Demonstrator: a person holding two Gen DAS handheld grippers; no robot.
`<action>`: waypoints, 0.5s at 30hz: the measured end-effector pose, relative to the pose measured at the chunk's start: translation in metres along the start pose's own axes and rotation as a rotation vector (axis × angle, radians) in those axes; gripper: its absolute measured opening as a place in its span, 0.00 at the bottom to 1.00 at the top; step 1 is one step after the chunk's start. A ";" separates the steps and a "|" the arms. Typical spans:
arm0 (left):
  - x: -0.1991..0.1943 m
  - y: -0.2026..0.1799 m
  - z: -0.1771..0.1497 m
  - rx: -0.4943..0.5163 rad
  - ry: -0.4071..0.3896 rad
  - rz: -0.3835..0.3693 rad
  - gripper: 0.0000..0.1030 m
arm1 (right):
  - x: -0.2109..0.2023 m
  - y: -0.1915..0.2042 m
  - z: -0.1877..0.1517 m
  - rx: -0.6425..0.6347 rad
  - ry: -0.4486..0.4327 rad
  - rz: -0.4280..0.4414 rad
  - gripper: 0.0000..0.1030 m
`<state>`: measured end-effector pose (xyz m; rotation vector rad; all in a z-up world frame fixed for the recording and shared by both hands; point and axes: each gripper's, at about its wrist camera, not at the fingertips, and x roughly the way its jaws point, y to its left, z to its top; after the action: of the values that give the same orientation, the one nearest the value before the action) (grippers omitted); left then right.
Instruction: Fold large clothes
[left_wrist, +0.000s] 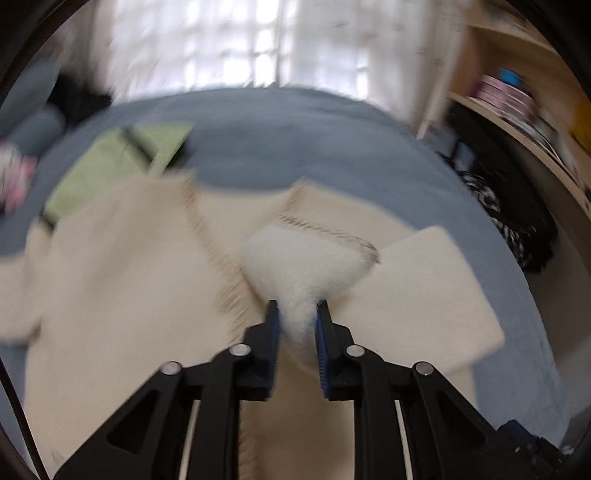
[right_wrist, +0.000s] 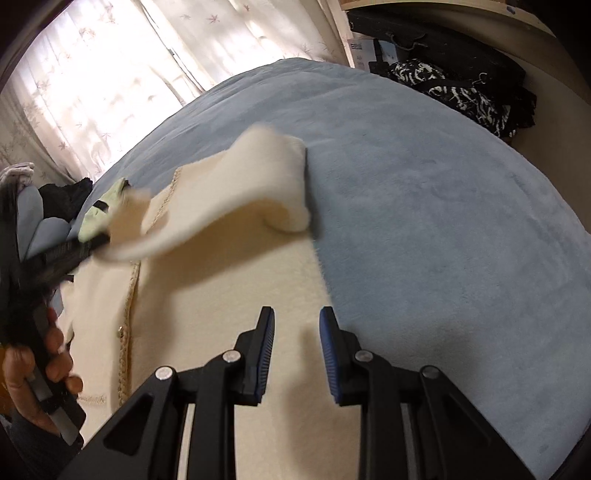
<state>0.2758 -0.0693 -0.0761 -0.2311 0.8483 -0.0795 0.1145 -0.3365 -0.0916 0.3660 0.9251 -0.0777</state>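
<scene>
Sleeve raised across the cream coat (right_wrist: 221, 288) on the blue bedspread (right_wrist: 443, 221).
The sleeve (left_wrist: 306, 258) is clamped by the left gripper (left_wrist: 297, 314), its length trailing rightward; the right gripper (right_wrist: 297, 321) is held parted, empty, above the coat's right edge.

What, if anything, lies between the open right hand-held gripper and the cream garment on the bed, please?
Nothing visible. The right hand-held gripper hovers open directly above the cream jacket, with only bare fabric beneath its fingers. The left hand-held gripper already pinches the jacket's sleeve, lifted off to the side.
</scene>
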 end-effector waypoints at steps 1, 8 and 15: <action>0.004 0.019 -0.006 -0.045 0.040 -0.032 0.24 | 0.001 0.000 0.000 -0.002 0.005 0.002 0.24; 0.010 0.093 -0.027 -0.210 0.101 -0.045 0.43 | 0.005 0.012 -0.006 -0.030 0.032 0.013 0.24; 0.024 0.128 -0.017 -0.271 0.117 -0.104 0.46 | 0.003 0.021 -0.004 -0.059 0.029 0.002 0.24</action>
<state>0.2759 0.0481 -0.1347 -0.5295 0.9635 -0.0755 0.1182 -0.3158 -0.0905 0.3139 0.9536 -0.0426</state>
